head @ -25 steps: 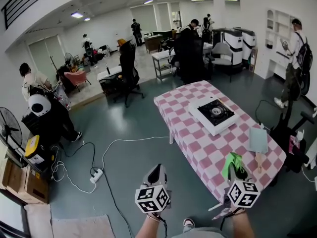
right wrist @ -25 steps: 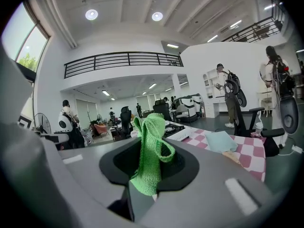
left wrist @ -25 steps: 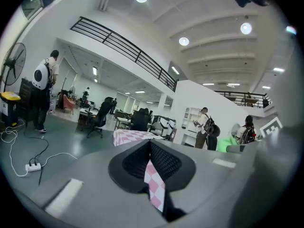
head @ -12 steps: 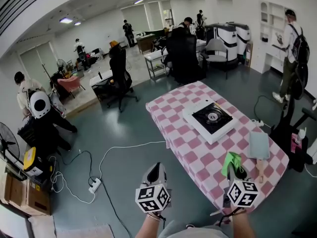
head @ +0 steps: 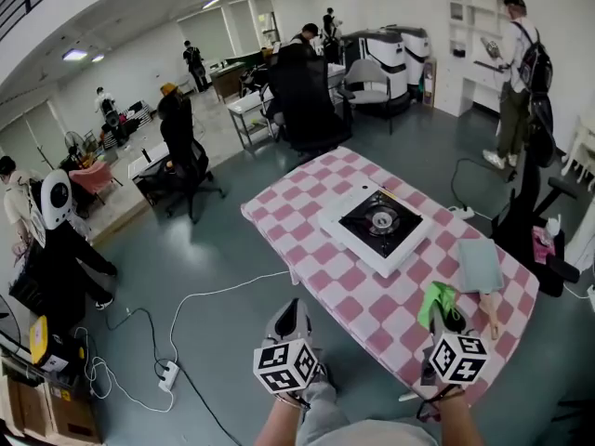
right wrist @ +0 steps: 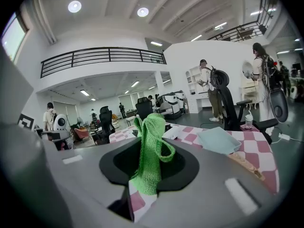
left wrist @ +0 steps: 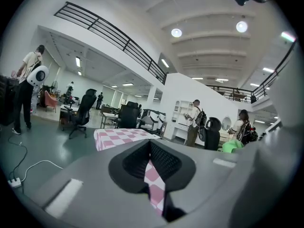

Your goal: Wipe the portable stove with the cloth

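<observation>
The portable stove [head: 376,223], white with a black top, sits on the pink-checked table [head: 307,221], well ahead of both grippers. A green cloth [head: 435,302] [right wrist: 151,146] hangs upright from my right gripper [head: 446,316] [right wrist: 149,152], which is shut on it above the table's near end. To the left of the table's near corner, my left gripper [head: 288,319] [left wrist: 151,148] hovers over the floor. Its jaws stand together with nothing between them, and only a thin slit shows the tablecloth beyond.
A pale blue tray [head: 480,266] [right wrist: 218,139] and a wooden-handled tool [head: 487,316] lie on the table right of the stove. A white cable [head: 218,291] and power strip [head: 167,376] cross the floor at left. Dark exercise equipment [head: 530,221] stands right of the table. Several people stand farther off.
The table and stove have shifted left and nearer in the head view. Both grippers keep their places in the view, the right still holding the green cloth.
</observation>
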`<move>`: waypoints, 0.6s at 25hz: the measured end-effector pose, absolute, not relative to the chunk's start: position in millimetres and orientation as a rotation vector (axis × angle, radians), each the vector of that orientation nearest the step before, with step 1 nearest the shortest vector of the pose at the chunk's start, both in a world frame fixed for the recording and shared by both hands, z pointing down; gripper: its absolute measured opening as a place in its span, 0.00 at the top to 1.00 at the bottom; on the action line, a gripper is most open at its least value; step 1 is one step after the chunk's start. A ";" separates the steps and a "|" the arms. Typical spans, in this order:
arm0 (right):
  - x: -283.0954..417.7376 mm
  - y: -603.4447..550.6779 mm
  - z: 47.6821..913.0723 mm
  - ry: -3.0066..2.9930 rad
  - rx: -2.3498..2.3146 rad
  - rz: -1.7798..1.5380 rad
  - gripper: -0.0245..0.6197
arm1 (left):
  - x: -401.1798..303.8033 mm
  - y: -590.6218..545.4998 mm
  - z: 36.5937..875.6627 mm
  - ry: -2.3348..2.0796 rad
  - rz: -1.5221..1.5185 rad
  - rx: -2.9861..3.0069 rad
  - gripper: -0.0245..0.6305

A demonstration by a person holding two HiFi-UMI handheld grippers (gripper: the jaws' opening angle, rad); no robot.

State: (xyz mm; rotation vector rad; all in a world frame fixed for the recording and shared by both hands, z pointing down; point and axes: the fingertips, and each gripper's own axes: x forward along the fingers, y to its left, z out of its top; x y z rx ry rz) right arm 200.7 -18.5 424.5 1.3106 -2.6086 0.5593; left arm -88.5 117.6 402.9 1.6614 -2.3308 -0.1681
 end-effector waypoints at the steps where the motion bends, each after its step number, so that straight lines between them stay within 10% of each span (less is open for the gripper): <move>1: 195.5 -23.9 422.6 -2.595 1.344 0.562 0.81 | -96.7 106.1 401.3 -2.313 -0.162 1.690 0.96; 15: 99.7 -92.0 394.2 -2.433 1.698 0.561 0.81 | -225.2 -36.1 381.7 -2.079 -0.114 1.948 0.96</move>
